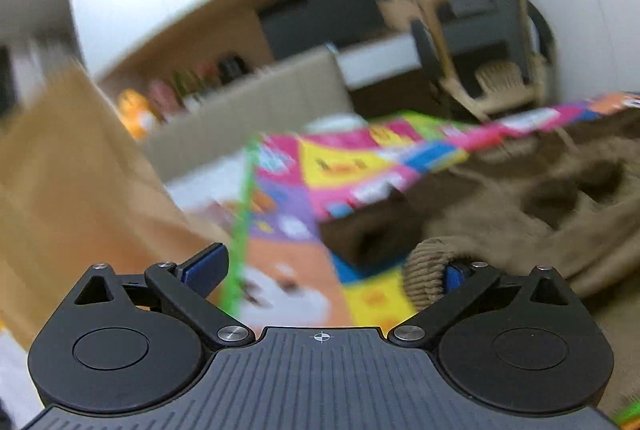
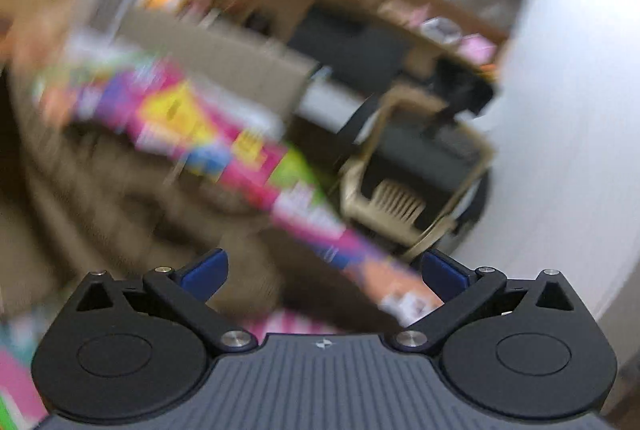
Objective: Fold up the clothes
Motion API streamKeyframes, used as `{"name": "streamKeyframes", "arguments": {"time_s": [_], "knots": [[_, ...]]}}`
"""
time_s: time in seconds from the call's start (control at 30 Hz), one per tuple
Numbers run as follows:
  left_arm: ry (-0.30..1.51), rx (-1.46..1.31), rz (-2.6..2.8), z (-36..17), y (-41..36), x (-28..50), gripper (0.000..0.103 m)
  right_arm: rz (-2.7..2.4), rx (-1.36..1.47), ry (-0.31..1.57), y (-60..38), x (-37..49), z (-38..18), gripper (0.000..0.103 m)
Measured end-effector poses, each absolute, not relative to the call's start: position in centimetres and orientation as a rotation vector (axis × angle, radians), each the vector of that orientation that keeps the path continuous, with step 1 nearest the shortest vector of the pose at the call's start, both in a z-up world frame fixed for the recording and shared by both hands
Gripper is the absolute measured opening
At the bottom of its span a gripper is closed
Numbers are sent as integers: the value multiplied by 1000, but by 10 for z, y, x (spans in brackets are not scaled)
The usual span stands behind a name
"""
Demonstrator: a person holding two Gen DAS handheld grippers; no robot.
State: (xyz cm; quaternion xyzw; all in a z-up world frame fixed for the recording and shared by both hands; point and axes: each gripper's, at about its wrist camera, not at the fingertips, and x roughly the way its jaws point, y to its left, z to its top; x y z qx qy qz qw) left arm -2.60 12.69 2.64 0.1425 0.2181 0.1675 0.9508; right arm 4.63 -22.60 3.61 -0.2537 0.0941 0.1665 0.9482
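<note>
Brown knitted garment (image 1: 540,197) spread on colourful play mat (image 1: 344,157), left gripper (image 1: 332,270) spread wide with garment's ribbed edge (image 1: 424,278) bunched against its right finger, right gripper (image 2: 324,270) released above the blurred garment, holding nothing

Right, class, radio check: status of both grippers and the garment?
Left gripper open, ribbed cuff at its right finger. Right gripper open, empty. Brown sweater unfolded on colourful mat. Views blurred.
</note>
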Motion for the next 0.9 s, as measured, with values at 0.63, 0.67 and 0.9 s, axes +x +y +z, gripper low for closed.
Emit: {"name": "streamKeyframes", "arguments": {"time_s": [0.63,0.67,0.9], "knots": [[399,407,369,36,124,-64,103,30,-504,-25,-244,9,62,93],[393,419,368,39,122,-70,103,50,-522,-14,-251,-3,63,93],[387,310,46,63,124,-120,102,555,-592,110,-292,-71,61,102]]}}
